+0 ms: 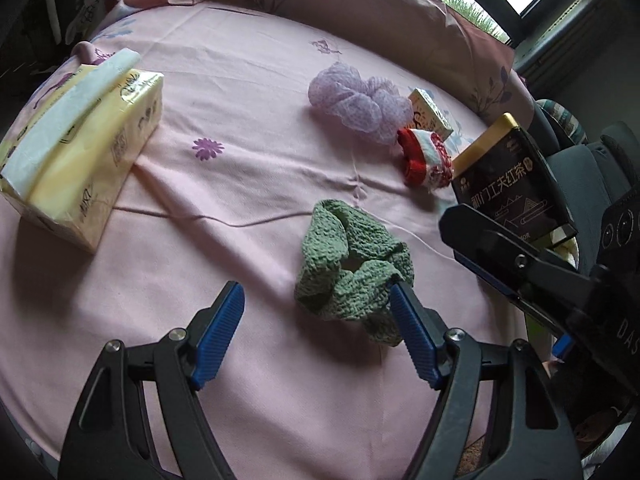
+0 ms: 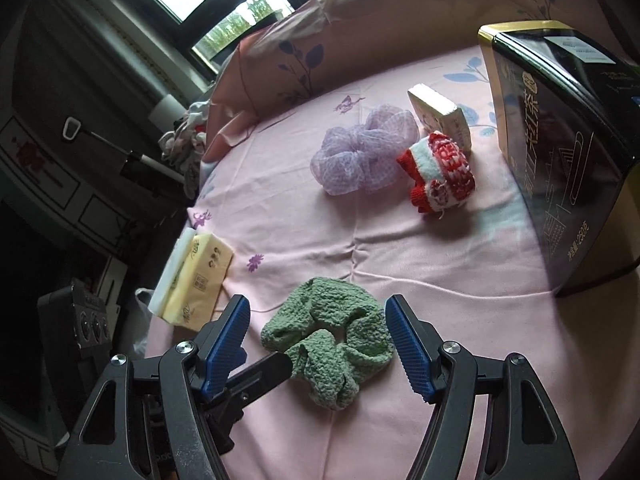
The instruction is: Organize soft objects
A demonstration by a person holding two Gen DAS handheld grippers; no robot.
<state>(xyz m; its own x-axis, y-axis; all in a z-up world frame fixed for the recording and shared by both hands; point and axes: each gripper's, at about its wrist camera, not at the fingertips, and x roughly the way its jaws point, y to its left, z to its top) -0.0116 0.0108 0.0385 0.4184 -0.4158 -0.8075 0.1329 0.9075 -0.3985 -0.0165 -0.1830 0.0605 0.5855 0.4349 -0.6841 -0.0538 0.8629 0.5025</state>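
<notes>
A green knitted scrunchie (image 1: 354, 264) (image 2: 330, 336) lies on the pink sheet. My left gripper (image 1: 318, 332) is open and empty, its right finger touching the scrunchie's near edge. My right gripper (image 2: 320, 344) is open, its jaws on either side of the scrunchie, not closed on it. A lilac mesh scrunchie (image 1: 356, 100) (image 2: 360, 148) and a red-and-white knitted piece (image 1: 426, 158) (image 2: 440, 172) lie farther back. A yellow tissue pack (image 1: 76, 148) (image 2: 192, 280) sits to the left.
A black tea tin (image 1: 508, 184) (image 2: 560, 148) stands at the right edge. A small white box (image 1: 430, 114) (image 2: 442, 118) lies behind the red piece. A pink pillow (image 1: 360, 4) runs along the back. The bed edge drops off left in the right wrist view.
</notes>
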